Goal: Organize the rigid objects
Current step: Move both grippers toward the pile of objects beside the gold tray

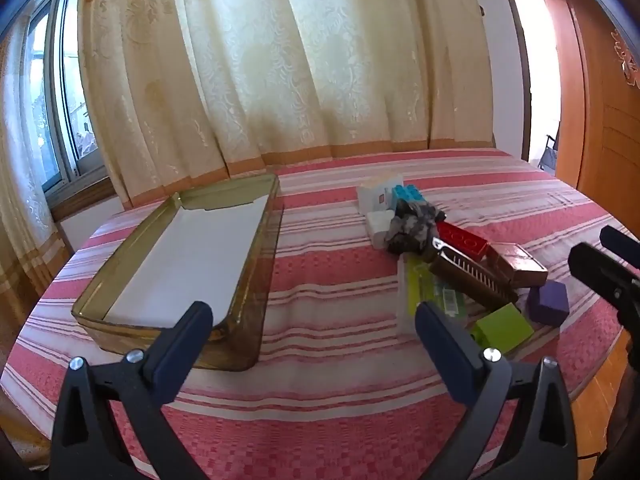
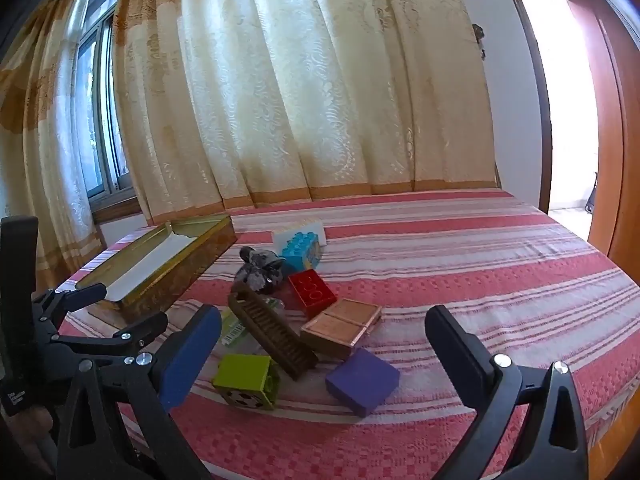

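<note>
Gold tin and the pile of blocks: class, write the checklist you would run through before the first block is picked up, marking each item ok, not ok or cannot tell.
1. Gold tin is open, only a white liner inside: ok.
2. Left gripper is open and holds nothing: ok.
3. Right gripper is open and holds nothing: ok.
4. Purple block lies apart from the pile, nothing on top: ok.
5. Brown comb is free to lift: not ok, it leans over other items.
6. Green block is whole on its hidden side: cannot tell.
</note>
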`<state>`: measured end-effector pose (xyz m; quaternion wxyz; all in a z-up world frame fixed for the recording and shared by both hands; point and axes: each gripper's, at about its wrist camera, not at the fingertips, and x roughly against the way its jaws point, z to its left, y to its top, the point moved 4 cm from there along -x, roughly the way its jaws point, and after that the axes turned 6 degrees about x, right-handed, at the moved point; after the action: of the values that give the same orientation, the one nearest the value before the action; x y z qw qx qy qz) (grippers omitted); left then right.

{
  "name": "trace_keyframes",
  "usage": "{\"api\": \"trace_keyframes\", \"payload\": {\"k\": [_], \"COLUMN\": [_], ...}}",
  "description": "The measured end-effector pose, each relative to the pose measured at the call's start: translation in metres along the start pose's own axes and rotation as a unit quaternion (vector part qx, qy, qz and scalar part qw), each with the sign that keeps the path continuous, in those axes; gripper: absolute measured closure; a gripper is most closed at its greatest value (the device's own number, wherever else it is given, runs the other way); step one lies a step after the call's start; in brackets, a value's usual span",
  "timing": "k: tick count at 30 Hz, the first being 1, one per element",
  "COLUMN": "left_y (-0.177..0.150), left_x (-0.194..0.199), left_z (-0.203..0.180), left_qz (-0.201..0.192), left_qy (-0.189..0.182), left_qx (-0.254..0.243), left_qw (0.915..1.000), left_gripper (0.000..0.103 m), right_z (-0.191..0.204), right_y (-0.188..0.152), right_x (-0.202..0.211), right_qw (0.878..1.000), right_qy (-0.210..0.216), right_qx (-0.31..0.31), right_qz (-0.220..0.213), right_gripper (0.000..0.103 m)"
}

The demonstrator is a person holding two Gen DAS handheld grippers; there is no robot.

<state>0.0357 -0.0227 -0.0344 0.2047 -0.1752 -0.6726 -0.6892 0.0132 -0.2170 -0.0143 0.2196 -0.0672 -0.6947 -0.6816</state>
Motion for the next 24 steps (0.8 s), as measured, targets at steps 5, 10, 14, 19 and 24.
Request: {"api": "trace_keyframes", "payload": {"k": [5,10,14,19,24], "left_y": [-0.003,-0.006,-0.006,-0.009,-0.011], "left_x": [-0.008,-0.014,-0.015,-0.018,-0.019], "left_z": [-0.002,-0.003,-0.005,-0.009,-0.015], "left_qz": [0.008,0.017,0.019,0.022,0.026], "left_qy": [0.002,0.000,0.000,-0.004,-0.016], "left_qx": [-0.001,-0.002,-0.004,-0.007,-0.009], "left_qw": [1.0000,0.9999,0.9998,0.9997,0.9995], "left_gripper": [0.000,0.000,0.000,0.000,0.000], "right_z": [-0.010,-0.014,-0.015,-0.022,-0.025], "right_y": [-0.005,-0.009,-0.011,-0.015,-0.022], "right_x": [-0.002,-0.005,-0.006,-0.010,-0.016], "right_qw": [1.000,1.000,1.000,0.999,0.999], "right_qy": [-0.004,-0.006,-0.007,-0.008,-0.005], "right_qx": [-0.009,-0.012,-0.011,-0.017,-0.020], "right_qz": [0.007,0.015,0.017,0.025,0.035], "right_gripper": [0.000,0.000,0.000,0.001,0.003]}}
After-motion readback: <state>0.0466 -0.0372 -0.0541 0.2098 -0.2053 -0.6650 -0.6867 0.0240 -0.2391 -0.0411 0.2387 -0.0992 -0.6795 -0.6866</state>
